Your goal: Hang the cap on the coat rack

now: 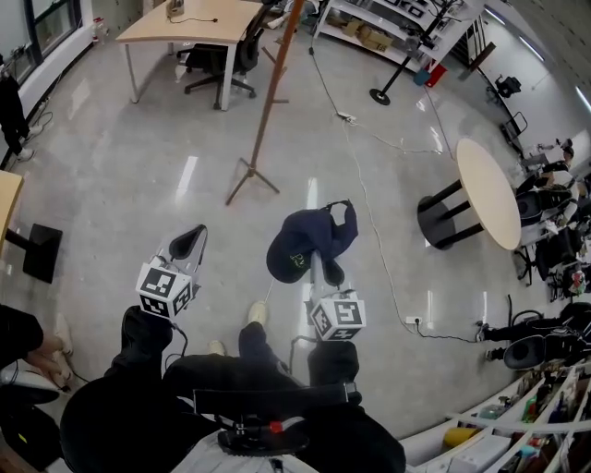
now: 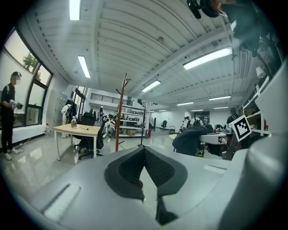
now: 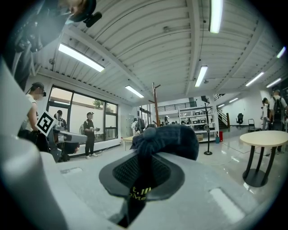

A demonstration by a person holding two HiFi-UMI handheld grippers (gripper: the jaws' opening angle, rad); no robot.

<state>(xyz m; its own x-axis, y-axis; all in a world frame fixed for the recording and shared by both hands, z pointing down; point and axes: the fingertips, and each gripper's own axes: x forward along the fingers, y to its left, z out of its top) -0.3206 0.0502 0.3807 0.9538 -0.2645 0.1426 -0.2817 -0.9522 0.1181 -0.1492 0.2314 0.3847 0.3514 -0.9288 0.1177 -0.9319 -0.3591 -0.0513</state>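
In the head view my right gripper (image 1: 329, 270) is shut on a dark navy cap (image 1: 305, 242), which hangs bunched over the jaw tips above the floor. The right gripper view shows the cap (image 3: 173, 140) clamped between the pads, its fabric running down through my right gripper (image 3: 145, 170). The wooden coat rack (image 1: 269, 100) stands ahead and a little left of the cap, well out of reach. It also shows far off as the rack (image 3: 155, 104) and the rack (image 2: 120, 112). My left gripper (image 1: 189, 242) is held left of the cap, shut and empty; its pads meet with nothing between them (image 2: 144, 153).
A desk (image 1: 185, 23) with an office chair (image 1: 217, 60) stands behind the rack. A round table (image 1: 487, 189) is at the right, and a cable (image 1: 369, 199) runs across the floor. A black stand base (image 1: 379, 95) sits at the back. People stand near the windows (image 2: 8, 112).
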